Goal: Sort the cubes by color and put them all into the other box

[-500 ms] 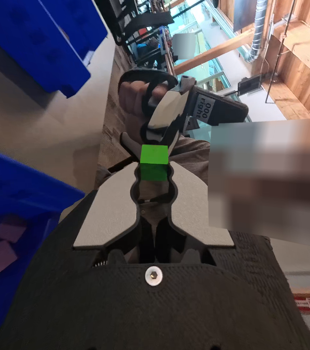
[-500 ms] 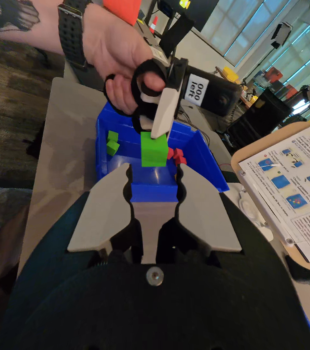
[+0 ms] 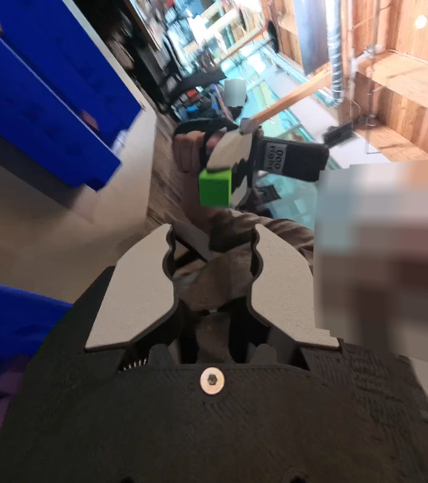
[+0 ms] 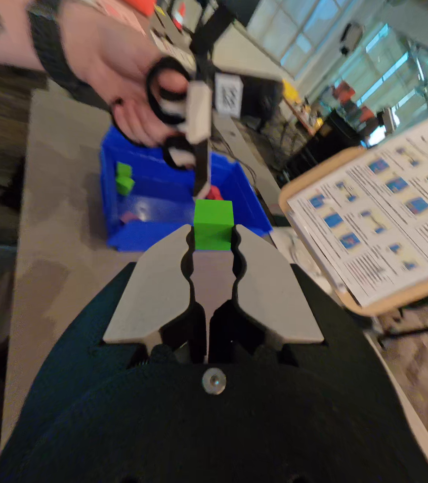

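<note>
Green cube (image 4: 213, 226) pinched between tips of right tool (image 4: 213, 236), aloft above grey surface (image 4: 58, 235), just before blue bin (image 4: 244, 193) holding smaller green blocks (image 4: 124, 179) and a red piece (image 4: 214, 194). Left tool (image 3: 211, 251) spread wide, empty, facing the cube. Picture-printed sheets on a tan board (image 4: 380, 217) to the right.

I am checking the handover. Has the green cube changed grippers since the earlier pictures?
Yes. The green cube, earlier in the left gripper, now sits in the right gripper, nearer the blue bin's front wall.
</note>
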Tool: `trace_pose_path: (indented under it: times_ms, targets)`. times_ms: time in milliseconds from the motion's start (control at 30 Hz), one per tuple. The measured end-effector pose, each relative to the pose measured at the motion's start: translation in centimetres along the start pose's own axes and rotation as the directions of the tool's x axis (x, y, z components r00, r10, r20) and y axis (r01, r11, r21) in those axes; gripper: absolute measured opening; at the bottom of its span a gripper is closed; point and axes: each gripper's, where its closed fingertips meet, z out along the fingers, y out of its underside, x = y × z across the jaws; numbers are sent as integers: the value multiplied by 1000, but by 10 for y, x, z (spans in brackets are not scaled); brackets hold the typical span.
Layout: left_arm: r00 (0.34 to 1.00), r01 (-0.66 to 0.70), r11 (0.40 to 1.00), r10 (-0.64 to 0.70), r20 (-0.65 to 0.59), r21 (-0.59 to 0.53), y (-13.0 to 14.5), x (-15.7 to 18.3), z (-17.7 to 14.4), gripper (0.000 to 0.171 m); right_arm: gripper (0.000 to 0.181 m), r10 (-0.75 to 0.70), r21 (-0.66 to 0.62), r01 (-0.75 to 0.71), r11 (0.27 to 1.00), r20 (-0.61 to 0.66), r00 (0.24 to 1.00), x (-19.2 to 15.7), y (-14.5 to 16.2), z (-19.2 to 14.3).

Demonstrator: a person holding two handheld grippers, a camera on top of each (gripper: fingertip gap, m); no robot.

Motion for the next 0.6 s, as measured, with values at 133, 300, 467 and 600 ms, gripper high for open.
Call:
trace_pose_path:
  times_ms: [133, 300, 467, 600]
  targets:
    - [923, -203, 979, 182, 340, 28, -6, -17, -22, 55, 26, 162, -313, -172, 934, -57, 985, 64, 72, -46]
    - [670, -384, 923, 287, 685, -11, -2, -33, -50, 54, 26, 389, -773, -332, 541, -121, 913, 97, 201, -91]
    - [612, -389, 921, 232, 756, 32, 12, -43, -68, 53, 27, 490, -939, -284, 194, -158, 857, 86, 276, -117]
    - [609, -360, 932, 204, 767, 38, 17, -48, -80, 51, 27, 554, -964, -248, 94, -157, 818, 69, 296, -119]
